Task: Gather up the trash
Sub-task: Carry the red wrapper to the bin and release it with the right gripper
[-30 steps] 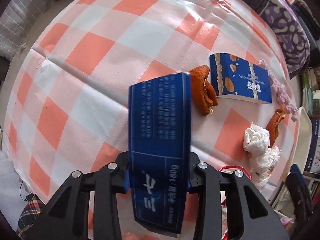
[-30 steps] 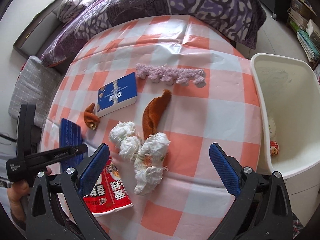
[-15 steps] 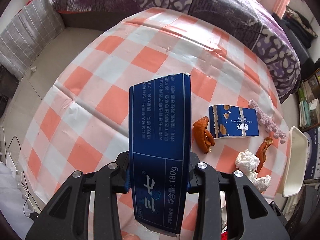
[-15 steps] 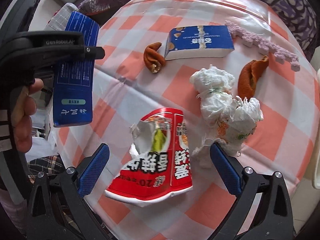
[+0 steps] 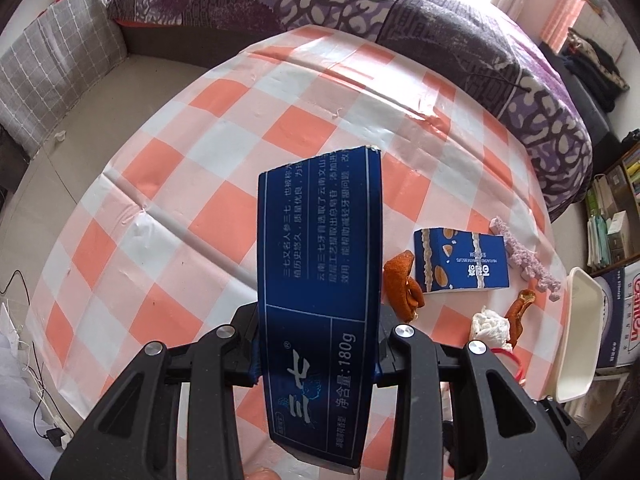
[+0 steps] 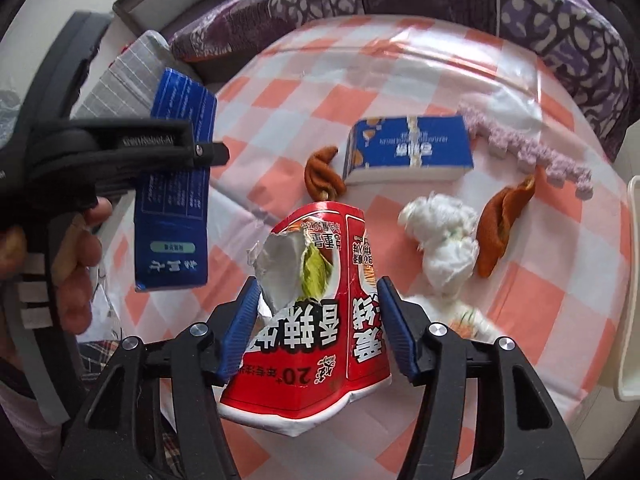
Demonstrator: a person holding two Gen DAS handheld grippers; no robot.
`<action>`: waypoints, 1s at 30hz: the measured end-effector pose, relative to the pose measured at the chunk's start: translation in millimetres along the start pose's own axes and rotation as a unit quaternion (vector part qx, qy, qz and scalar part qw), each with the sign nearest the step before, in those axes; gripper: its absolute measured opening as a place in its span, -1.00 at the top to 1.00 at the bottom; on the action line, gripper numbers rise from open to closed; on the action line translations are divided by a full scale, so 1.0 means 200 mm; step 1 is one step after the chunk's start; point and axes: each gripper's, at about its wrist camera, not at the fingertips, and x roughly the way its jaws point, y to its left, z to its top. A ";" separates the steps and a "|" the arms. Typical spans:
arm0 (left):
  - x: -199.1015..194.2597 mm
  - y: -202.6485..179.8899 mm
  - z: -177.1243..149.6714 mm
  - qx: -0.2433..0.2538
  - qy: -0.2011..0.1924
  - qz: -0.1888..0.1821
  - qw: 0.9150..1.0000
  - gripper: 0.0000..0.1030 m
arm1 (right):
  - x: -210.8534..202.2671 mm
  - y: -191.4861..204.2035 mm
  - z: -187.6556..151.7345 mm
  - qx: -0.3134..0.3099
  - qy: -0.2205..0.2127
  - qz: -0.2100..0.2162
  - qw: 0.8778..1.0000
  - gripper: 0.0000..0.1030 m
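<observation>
My left gripper [image 5: 316, 364] is shut on a long dark blue carton [image 5: 320, 260] and holds it above the checked tablecloth [image 5: 192, 208]. The right wrist view shows that carton [image 6: 176, 184] at the left, in a person's hand-held tool. My right gripper [image 6: 318, 320] is closing around a torn red snack packet [image 6: 320, 344] lying on the table. Its blue pads [image 6: 240, 320] meet the packet's two sides. Beyond lie a blue almond box [image 6: 408, 152], two orange peels [image 6: 324, 176] [image 6: 504, 216] and crumpled white tissue [image 6: 444, 240].
A white bin [image 5: 576, 340] stands past the table's right edge, also at the right border of the right wrist view [image 6: 632, 280]. A purple knobbly strip [image 6: 528, 148] lies behind the peel. A purple patterned bed [image 5: 400, 12] runs behind the table; shelves stand far right.
My right gripper swung from the tissue over to the red packet and its jaws came in on it. My left gripper rose with the blue carton, showing more of the table.
</observation>
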 end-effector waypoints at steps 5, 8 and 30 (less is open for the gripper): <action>-0.10 -0.05 0.02 0.004 -0.056 -0.002 0.998 0.28 | -0.17 -0.05 0.09 0.009 -0.082 -0.024 0.996 -0.10; -0.18 -0.09 0.03 0.007 -0.098 -0.002 0.995 0.28 | -0.24 -0.10 0.14 0.014 -0.128 -0.051 0.990 -0.10; -0.34 -0.64 -0.03 0.070 -0.190 -0.034 0.979 0.28 | -0.61 -0.50 0.18 0.103 -0.257 -0.220 0.936 -0.12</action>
